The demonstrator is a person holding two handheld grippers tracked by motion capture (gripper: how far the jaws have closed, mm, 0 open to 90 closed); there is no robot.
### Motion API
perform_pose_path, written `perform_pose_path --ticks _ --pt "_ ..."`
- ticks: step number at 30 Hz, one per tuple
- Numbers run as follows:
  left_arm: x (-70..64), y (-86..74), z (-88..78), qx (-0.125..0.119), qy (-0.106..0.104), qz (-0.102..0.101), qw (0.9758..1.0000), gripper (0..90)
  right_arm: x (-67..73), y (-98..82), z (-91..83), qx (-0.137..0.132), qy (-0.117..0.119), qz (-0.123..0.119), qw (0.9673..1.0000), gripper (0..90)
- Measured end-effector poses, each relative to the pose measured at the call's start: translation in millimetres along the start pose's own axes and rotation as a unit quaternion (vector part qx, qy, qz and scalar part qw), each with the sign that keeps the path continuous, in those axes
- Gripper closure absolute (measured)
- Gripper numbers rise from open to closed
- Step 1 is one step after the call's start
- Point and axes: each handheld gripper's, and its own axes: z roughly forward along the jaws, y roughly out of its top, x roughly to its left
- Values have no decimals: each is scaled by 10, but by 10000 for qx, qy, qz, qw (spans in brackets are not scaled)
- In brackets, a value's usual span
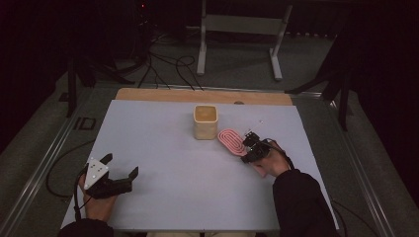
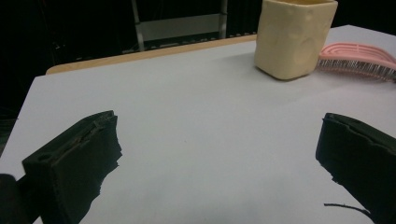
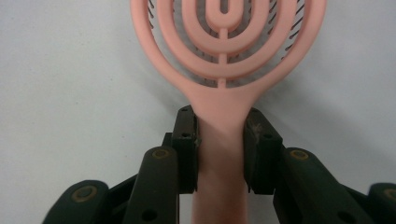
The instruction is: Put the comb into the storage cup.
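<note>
A pink hairbrush point(image 1: 231, 140) point(image 2: 357, 58) with a ringed, vented head lies flat on the white table top point(image 1: 163, 163), just right of a cream square cup point(image 1: 205, 122) point(image 2: 294, 37). My right gripper point(image 1: 253, 150) point(image 3: 222, 123) is shut on the brush's handle point(image 3: 219, 154), one black pad pressing on each side of it just below the head. The brush head point(image 3: 224, 46) points away from the gripper toward the cup. My left gripper point(image 1: 121, 165) point(image 2: 219, 126) rests at the front left of the table, its jaws wide open with bare table between them.
A strip of bare wood point(image 1: 202, 95) runs along the table's far edge. Beyond it stand a white metal frame point(image 1: 237, 24) and loose cables point(image 1: 168, 66) on the floor. Dark stand legs point(image 1: 326, 81) sit to the right.
</note>
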Motion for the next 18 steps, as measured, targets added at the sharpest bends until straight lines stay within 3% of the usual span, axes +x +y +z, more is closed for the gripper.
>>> perform_pose_path --ticks 3,10,18 --pt "0 -2 4 11 2 4 10000 1 -8 -32 -9 -66 -37 21 10000 696" --pt "-7 -6 9 31 -3 16 10000 1 6 -134 -113 -511 -97 111 9986 696" --pt "-8 -6 5 31 -1 20 10000 1 98 -212 -241 -1034 -138 111 9945 696"
